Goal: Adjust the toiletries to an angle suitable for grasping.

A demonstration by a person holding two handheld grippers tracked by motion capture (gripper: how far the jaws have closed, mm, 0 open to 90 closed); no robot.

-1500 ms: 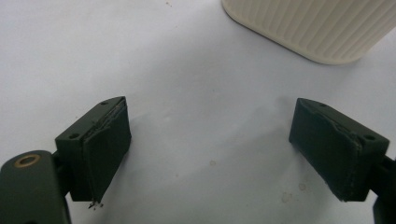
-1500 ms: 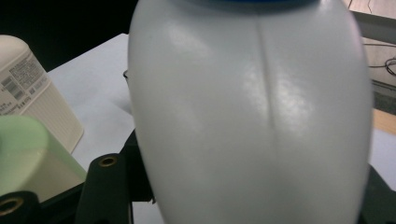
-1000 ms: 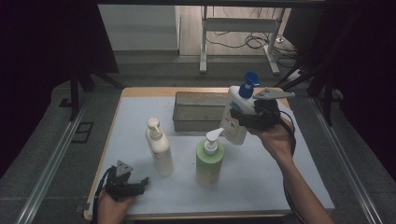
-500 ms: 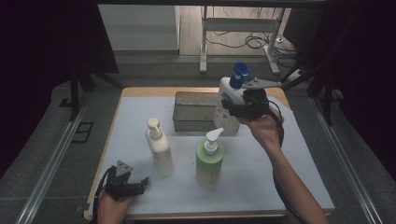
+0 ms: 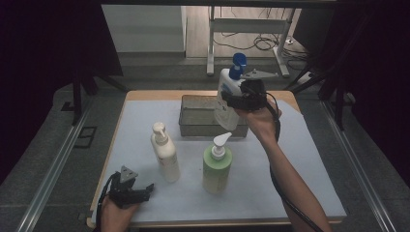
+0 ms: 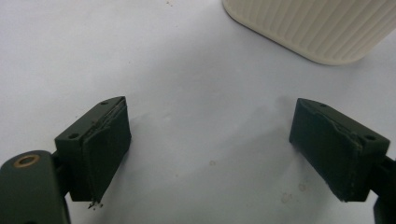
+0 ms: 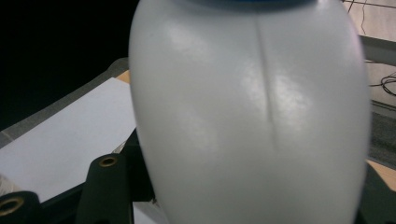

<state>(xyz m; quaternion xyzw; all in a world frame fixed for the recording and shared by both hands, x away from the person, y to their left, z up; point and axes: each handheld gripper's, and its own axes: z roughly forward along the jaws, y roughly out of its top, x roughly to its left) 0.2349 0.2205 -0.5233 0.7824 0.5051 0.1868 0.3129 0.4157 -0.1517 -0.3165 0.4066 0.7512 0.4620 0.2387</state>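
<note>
My right gripper [image 5: 237, 102] is shut on a white bottle with a blue pump [image 5: 227, 96] and holds it in the air above the grey metal tray [image 5: 193, 116]. Up close, the white bottle [image 7: 247, 112] sits between the jaws in the right gripper view. A cream pump bottle [image 5: 164, 153] and a green pump bottle [image 5: 216, 166] stand upright on the white mat. My left gripper [image 5: 145, 189] rests low at the front left, open, with nothing between its fingers [image 6: 105, 140]. The cream bottle's ribbed base [image 6: 317, 28] lies just ahead of it.
The white mat [image 5: 300, 159] covers a wooden table [image 5: 145, 94]. Metal rails run along both sides, and a frame with cables stands on the floor behind. The tray sits at the back middle of the mat.
My right gripper has carried the white bottle leftward and away from the person, from right of the tray to above the tray's right part. The left gripper has stayed still.
</note>
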